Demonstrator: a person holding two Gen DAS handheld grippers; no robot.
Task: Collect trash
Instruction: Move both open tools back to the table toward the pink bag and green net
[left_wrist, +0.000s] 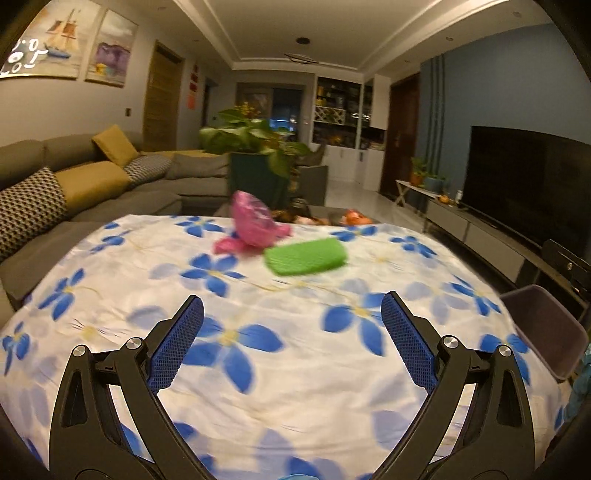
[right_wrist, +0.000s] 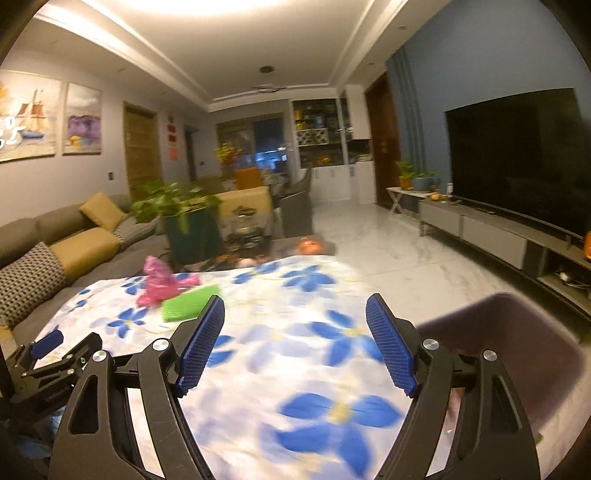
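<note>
Trash — pink wrapper and green ridged pad — sits together at the floral tablecloth's far side, pad's long axis crosswise, dead ahead of left gripper — right gripper points past it, both jaws apart, empty.

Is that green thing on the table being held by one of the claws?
No, the green item lies on the flowered tablecloth, ahead of the open left gripper.

The left black two-finger gripper with blue textured pads is spread wide, nothing between its jaws, hovering over the flowered tablecloth. The right black two-finger gripper with blue textured pads is likewise wide apart and empty, right of the left one above the same cloth.
</note>
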